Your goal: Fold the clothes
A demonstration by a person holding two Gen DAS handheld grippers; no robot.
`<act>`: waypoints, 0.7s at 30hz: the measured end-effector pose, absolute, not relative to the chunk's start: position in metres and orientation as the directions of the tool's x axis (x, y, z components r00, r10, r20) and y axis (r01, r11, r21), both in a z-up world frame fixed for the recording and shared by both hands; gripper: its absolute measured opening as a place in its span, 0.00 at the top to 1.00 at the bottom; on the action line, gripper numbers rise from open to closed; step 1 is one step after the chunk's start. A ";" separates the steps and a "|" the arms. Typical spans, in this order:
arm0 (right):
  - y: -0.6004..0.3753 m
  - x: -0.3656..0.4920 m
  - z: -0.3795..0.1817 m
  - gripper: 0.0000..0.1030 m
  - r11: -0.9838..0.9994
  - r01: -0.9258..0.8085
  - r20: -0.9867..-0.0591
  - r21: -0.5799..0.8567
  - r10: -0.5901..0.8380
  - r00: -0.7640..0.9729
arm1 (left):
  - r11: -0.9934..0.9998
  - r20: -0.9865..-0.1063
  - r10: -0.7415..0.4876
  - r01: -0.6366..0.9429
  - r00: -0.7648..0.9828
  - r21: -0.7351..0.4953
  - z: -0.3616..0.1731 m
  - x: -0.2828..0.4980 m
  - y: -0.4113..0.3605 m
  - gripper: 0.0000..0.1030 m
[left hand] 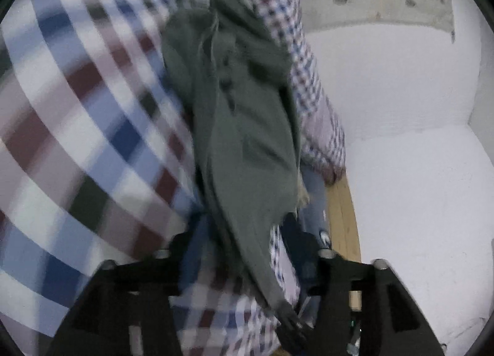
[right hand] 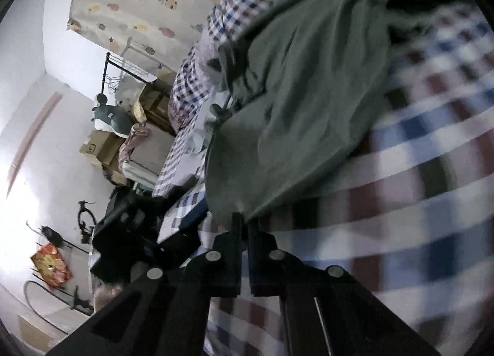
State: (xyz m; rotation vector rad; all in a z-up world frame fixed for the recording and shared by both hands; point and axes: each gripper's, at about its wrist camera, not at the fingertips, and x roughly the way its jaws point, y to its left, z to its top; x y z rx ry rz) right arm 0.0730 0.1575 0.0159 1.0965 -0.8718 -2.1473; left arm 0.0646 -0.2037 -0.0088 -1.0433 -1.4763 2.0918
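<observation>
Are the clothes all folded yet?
Not yet. Nothing looks folded so far. The right gripper is pinching the edge of a green garment, crumpled on the checked sheet. The left gripper is open around it. The folding is still to do.

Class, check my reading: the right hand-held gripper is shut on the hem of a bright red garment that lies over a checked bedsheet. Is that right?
One thing is wrong: the colour. The garment is dull grey-green, not bright red, as the right wrist view shows. The right hand-held gripper does have its fingers closed together at the garment's lower edge, and the cloth lies over the checked bedsheet.
</observation>
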 end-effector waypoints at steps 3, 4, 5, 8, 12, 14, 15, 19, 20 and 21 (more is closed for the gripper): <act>0.204 0.091 0.031 0.99 -0.651 0.146 -0.477 0.745 -0.673 -0.565 | -0.417 -0.393 0.613 0.141 -0.685 -0.898 -0.005 0.066 -0.221 0.41; 0.221 0.096 0.036 0.99 -0.661 0.121 -0.481 0.741 -0.648 -0.591 | -0.428 -0.407 0.600 0.154 -0.688 -0.891 -0.005 0.066 -0.226 0.41; 0.239 0.102 0.041 0.99 -0.670 0.093 -0.485 0.737 -0.619 -0.618 | -0.436 -0.421 0.587 0.169 -0.692 -0.884 -0.006 0.066 -0.229 0.41; 0.289 0.113 0.049 1.00 -0.697 0.003 -0.509 0.717 -0.528 -0.680 | -0.476 -0.472 0.545 0.208 -0.693 -0.855 -0.005 0.065 -0.230 0.41; 0.321 0.117 0.046 1.00 -0.710 -0.055 -0.530 0.703 -0.470 -0.705 | -0.522 -0.524 0.503 0.241 -0.688 -0.818 -0.009 0.059 -0.230 0.41; 0.333 0.118 0.043 1.00 -0.713 -0.078 -0.539 0.696 -0.448 -0.713 | -0.539 -0.528 0.504 0.229 -0.684 -0.811 -0.011 0.051 -0.229 0.41; 0.340 0.119 0.042 1.00 -0.715 -0.090 -0.543 0.693 -0.437 -0.717 | -0.547 -0.530 0.505 0.223 -0.681 -0.807 -0.011 0.047 -0.228 0.41; 0.366 0.121 0.036 1.00 -0.720 -0.137 -0.561 0.680 -0.391 -0.730 | -0.578 -0.538 0.509 0.195 -0.672 -0.792 -0.014 0.030 -0.224 0.41; 0.372 0.122 0.035 1.00 -0.721 -0.149 -0.565 0.677 -0.379 -0.733 | -0.586 -0.539 0.510 0.188 -0.670 -0.788 -0.014 0.025 -0.223 0.41; 0.379 0.122 0.033 1.00 -0.721 -0.161 -0.569 0.674 -0.367 -0.736 | -0.594 -0.541 0.511 0.181 -0.668 -0.784 -0.015 0.021 -0.222 0.41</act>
